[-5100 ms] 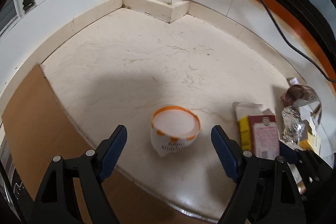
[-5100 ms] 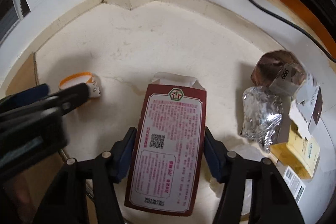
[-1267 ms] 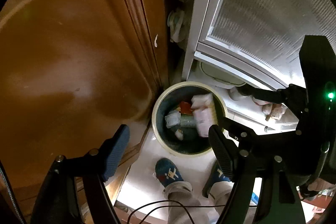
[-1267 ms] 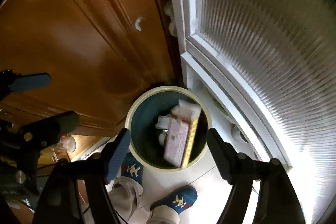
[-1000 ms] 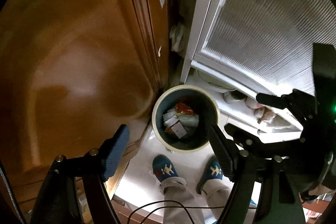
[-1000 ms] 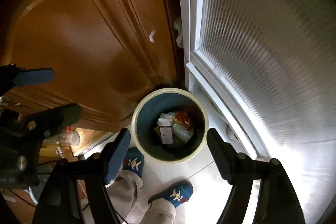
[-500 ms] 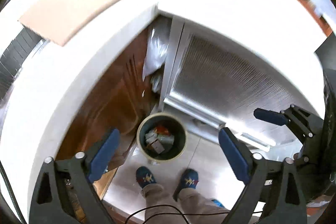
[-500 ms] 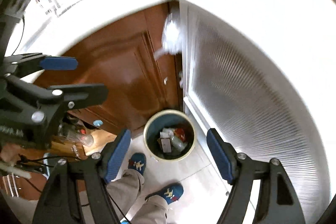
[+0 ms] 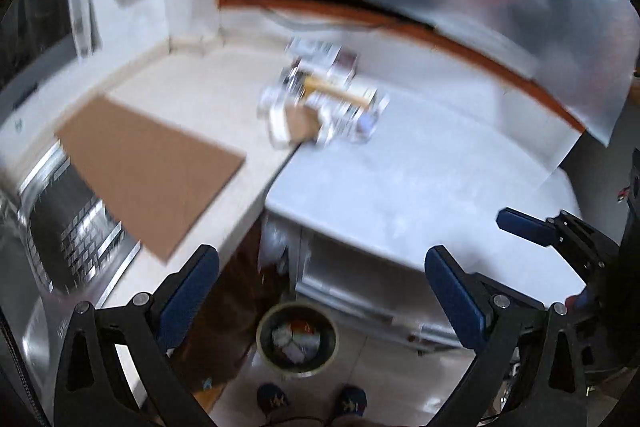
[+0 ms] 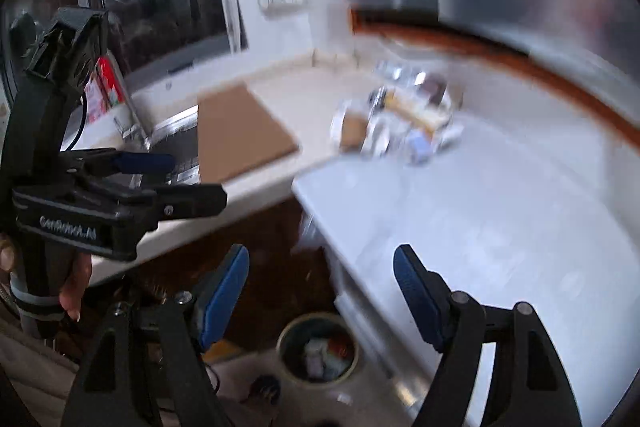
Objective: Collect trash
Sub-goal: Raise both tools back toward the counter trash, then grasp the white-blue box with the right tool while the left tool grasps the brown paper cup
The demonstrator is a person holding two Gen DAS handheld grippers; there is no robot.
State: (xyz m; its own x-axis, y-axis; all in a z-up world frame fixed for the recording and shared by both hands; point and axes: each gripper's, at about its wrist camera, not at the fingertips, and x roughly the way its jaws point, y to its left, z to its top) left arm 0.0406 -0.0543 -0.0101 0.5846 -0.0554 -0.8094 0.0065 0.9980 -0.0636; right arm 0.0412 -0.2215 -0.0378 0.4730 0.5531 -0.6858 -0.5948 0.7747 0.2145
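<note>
Both grippers, left (image 9: pixel 322 277) and right (image 10: pixel 322 285), gape empty, the left having just widened, above the round cream-rimmed bin (image 9: pixel 298 339); blurred packaging litter (image 9: pixel 324 111) lies far on the pale countertop (image 9: pixel 420 163).

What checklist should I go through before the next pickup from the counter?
1. Left tool empty, jaws wide after just opening: ok.
2. Right tool empty, jaws apart: ok.
3. Trash pile remains on the counter: ok.
4. Which item lies on top: cannot tell, picture blurred.
5. Bin on the floor has room: ok, contents sit below the rim.
6. Cardboard sheet clear of the pile: ok.
</note>
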